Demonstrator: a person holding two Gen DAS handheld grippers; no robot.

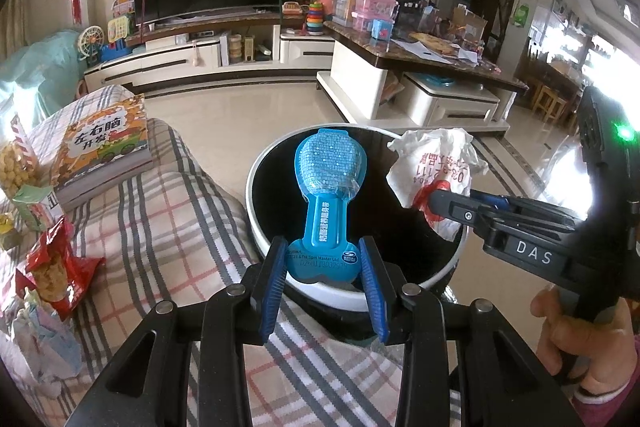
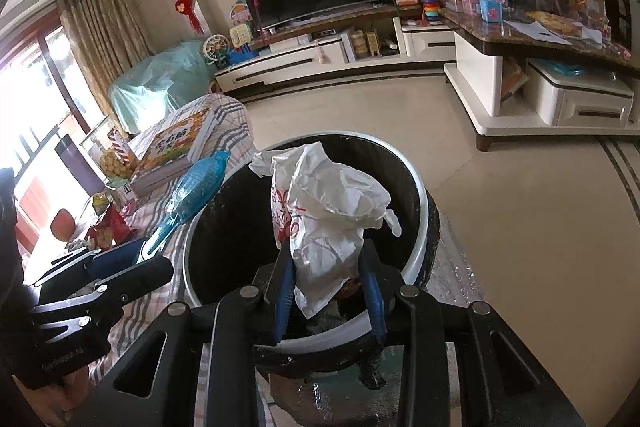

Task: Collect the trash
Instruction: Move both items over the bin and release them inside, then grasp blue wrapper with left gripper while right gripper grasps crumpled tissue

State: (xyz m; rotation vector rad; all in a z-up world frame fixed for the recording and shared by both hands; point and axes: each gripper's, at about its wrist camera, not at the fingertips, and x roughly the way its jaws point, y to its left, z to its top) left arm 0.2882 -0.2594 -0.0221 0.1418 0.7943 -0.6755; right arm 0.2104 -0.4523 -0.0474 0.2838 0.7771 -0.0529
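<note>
My left gripper (image 1: 323,261) is shut on a blue plastic blister pack (image 1: 326,187) and holds it over the black trash bin with a white rim (image 1: 256,227). My right gripper (image 2: 326,269) is shut on a crumpled white plastic bag with red print (image 2: 328,215) and holds it over the same bin (image 2: 416,251). The bag also shows at the right in the left wrist view (image 1: 434,167), and the blister pack at the left in the right wrist view (image 2: 200,183). The bin's inside is dark.
A plaid-covered table (image 1: 168,227) at the left carries a picture book (image 1: 104,147), a red snack bag (image 1: 56,267) and other snack packets. A TV stand (image 1: 200,59) and a cluttered coffee table (image 1: 420,55) stand across the tiled floor.
</note>
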